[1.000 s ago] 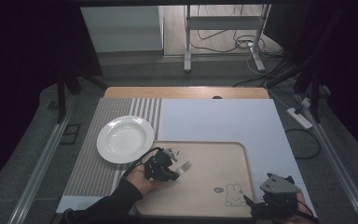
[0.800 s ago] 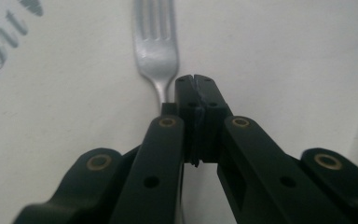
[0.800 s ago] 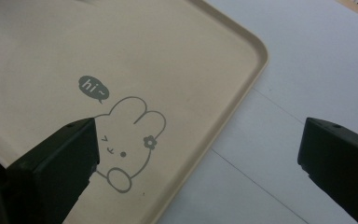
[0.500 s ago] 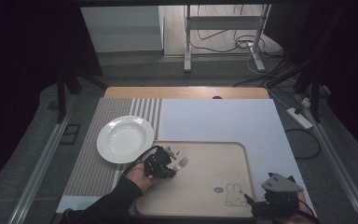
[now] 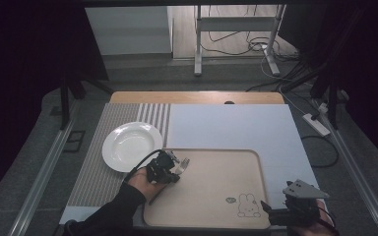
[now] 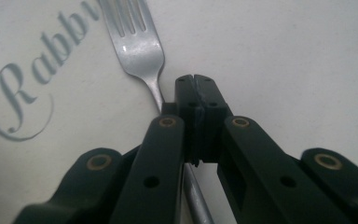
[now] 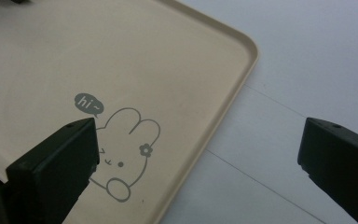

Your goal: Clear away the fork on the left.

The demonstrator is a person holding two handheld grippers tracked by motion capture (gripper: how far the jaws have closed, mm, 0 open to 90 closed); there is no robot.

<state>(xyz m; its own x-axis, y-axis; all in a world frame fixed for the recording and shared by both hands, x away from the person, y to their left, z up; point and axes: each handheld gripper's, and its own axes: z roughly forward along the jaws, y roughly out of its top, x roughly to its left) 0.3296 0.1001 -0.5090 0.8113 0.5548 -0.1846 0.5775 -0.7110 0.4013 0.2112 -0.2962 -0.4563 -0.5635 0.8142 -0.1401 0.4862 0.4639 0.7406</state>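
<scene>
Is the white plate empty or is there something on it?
Empty. The plate shows bare white in the high view; the fork lies on the tray.

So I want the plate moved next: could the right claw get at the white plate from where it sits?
Probably not directly: the right claw sits open at the tray's near right corner, while the white plate lies beyond the far left corner, behind the left claw and fork.

I see a wooden table (image 5: 197,97) with a striped mat (image 5: 98,167) and a pale blue sheet (image 5: 231,128) on it. A beige tray (image 5: 211,196) sits on those.
</scene>
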